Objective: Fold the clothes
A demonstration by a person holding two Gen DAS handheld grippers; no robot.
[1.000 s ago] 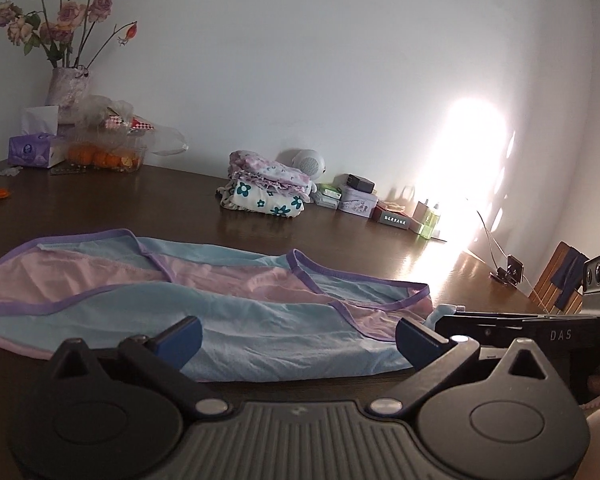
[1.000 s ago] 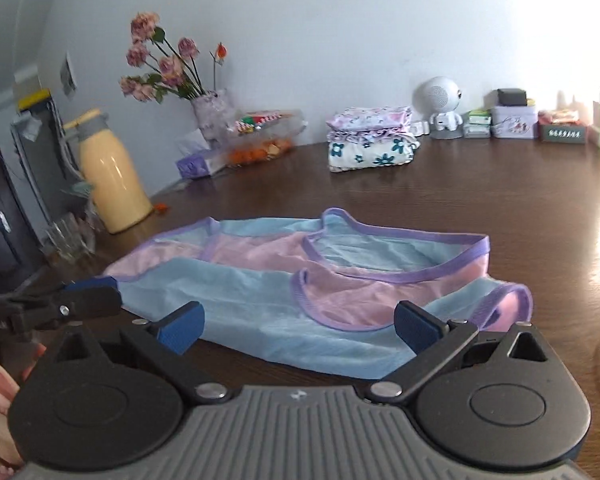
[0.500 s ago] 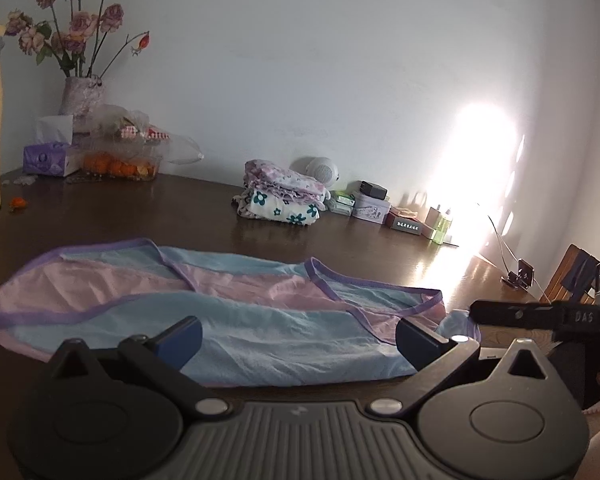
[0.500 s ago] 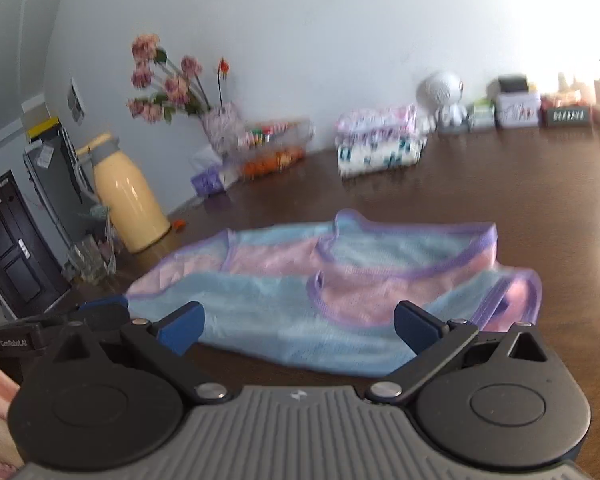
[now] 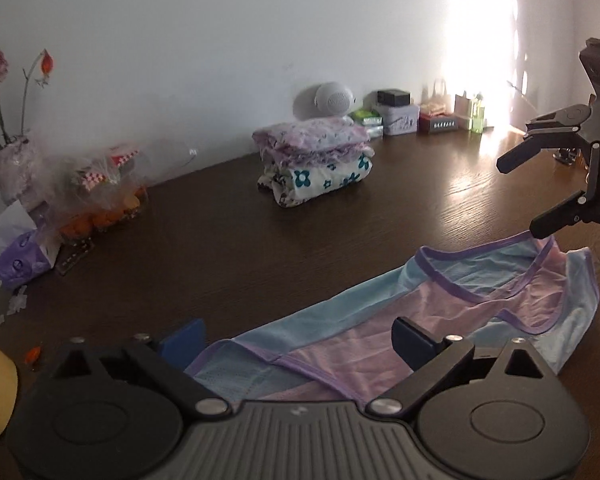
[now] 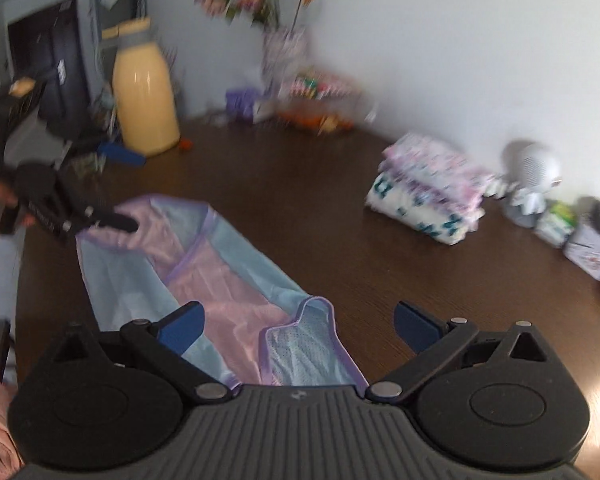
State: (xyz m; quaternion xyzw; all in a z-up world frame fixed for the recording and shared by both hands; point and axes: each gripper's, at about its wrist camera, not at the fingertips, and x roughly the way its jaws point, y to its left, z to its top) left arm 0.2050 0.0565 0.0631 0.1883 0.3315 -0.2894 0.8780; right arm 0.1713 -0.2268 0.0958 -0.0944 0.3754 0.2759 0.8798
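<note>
1. The pink-and-blue garment (image 5: 440, 320) lies spread flat on the dark wooden surface (image 5: 260, 240), stretched between the two sets of tongs, one end under each.
2. The left tongs (image 5: 300, 338) stand wide but are starting to close. One end of the garment lies between the blue pads (image 5: 410, 340), yet the pads do not press on it.
3. The right tongs (image 6: 298, 326) are spread wide over the other end. A purple-trimmed corner sits in the gap, and nothing is gripped as far as I can see.
4. The cloth looks thin, light and limp, a fine mesh with a slight sheen. I would expect it to sag, slide and bunch rather than hold a crease.
5. The purple binding (image 5: 476, 298) along the edges looks thicker than the mesh, so I judge it the best place to pinch. Taking a trimmed corner at each end should keep both layers together.
6. Beyond the tongs, near the wall, sits a stack of folded clothes (image 5: 316, 160) in floral prints, probably finished pieces.
7. A small dark box (image 5: 440, 124) further along the wall carries pale lettering, too small to read. The side of the left tongs, seen from the right, bears white print that is blurred. I can make out no brand.
</note>
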